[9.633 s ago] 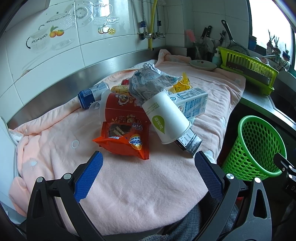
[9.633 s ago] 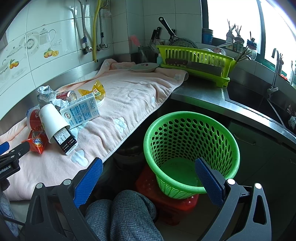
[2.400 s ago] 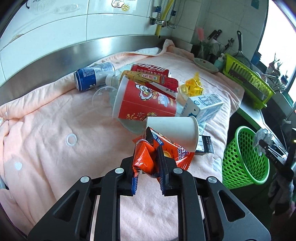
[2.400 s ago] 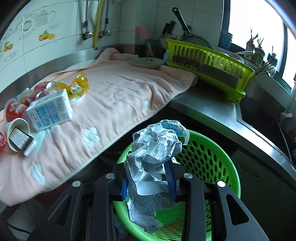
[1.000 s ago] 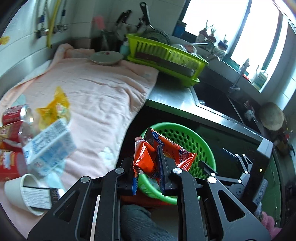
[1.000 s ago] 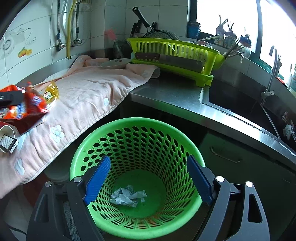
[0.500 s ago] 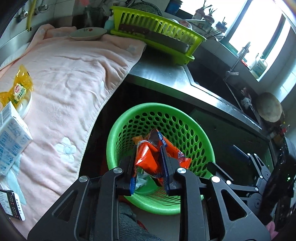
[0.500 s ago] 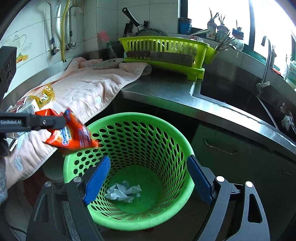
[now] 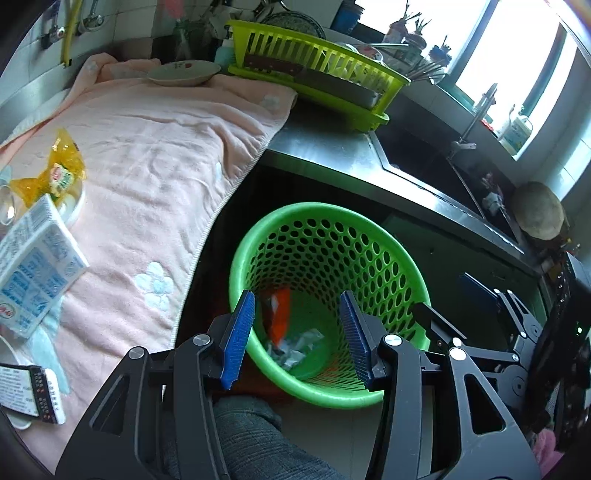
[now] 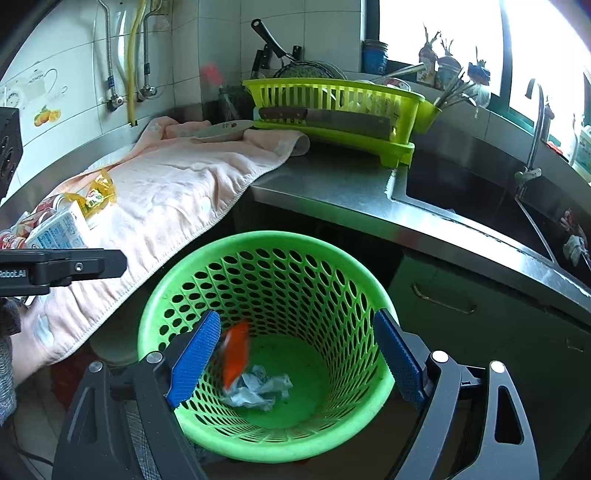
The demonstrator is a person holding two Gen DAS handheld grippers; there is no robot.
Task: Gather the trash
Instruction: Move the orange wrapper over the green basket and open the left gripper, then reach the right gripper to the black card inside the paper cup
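Lying in one green basket (image 10: 373, 291): two trash pieces, both grippers (image 9: 297, 334) (image 10: 295, 356) wide open, empty.

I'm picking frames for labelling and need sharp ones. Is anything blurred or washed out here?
Right wrist view: the orange snack wrapper in the green basket is motion-smeared, and the window is blown out. Left wrist view: the wrapper is also soft; straight edges bow from fisheye distortion.

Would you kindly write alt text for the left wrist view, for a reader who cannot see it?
The open left gripper hangs over a green basket holding an orange snack bag and crumpled paper. To the left, a pink towel carries a milk carton and a yellow wrapper.
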